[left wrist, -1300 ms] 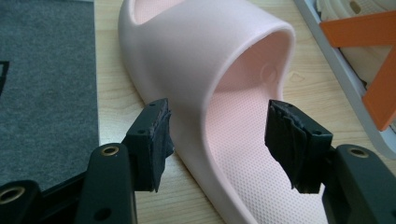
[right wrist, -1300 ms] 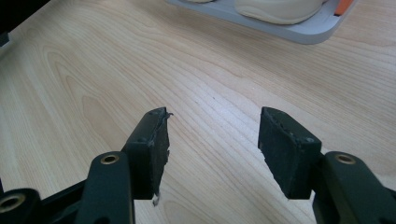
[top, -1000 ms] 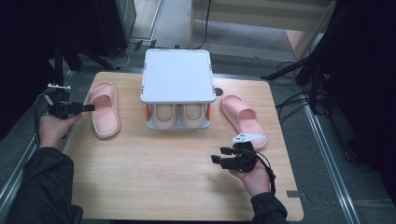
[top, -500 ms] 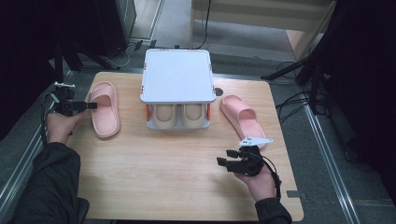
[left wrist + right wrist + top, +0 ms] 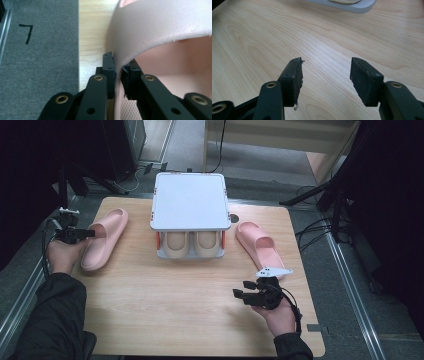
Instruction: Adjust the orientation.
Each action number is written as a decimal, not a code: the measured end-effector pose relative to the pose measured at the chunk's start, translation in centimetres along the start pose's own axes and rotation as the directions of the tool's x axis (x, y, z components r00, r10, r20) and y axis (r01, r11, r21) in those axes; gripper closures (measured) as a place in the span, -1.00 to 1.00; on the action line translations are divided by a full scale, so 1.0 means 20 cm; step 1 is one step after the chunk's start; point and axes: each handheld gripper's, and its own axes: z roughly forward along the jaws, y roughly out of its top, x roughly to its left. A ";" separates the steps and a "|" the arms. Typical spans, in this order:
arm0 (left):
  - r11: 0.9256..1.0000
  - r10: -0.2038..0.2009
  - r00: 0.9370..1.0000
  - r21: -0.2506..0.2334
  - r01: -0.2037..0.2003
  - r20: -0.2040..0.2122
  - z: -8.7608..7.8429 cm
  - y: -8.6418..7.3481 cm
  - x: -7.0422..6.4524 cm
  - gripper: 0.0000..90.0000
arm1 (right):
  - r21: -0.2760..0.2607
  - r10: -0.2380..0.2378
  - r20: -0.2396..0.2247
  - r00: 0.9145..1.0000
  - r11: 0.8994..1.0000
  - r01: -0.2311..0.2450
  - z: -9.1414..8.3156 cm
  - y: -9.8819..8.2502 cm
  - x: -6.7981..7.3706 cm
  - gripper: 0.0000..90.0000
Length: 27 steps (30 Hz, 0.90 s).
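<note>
A pale wooden desk (image 5: 165,310) stands on grey carpet in a dim workroom, dark equipment and cables ringing its far and side edges. Nearest the camera, at the desk's front right, a person's right hand holds the right tool (image 5: 246,295) low over bare wood, its two black jaws standing wide apart with nothing between them; the right gripper view shows only wood grain in the gap. At the left edge, the left tool (image 5: 90,233) reaches in level from beyond the desk's side, its jaws having just been closing and now clamped on the thin side wall of the left pink slipper (image 5: 104,238), one pad outside the strap's edge and one inside, as the left gripper view shows. That slipper lies flat on the desk, toe toward the far edge, well left of centre. At mid-desk a white two-tier rack (image 5: 188,200) holds a beige pair of slippers (image 5: 192,242) on its lower level. Just right of the rack lies the second pink slipper (image 5: 257,245), angled, untouched.
</note>
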 end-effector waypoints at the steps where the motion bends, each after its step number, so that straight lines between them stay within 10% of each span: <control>1: 1.000 0.000 1.000 0.003 0.000 -0.001 0.00 0.00 0.00 0.84 | 0.000 0.001 0.000 1.000 1.000 -0.001 0.00 0.00 0.00 -0.02; 27: 0.997 0.074 0.992 0.001 -0.075 0.107 -0.26 -0.07 -0.26 0.86 | -0.024 -0.044 -0.061 0.997 0.999 0.043 0.05 0.10 0.03 -0.03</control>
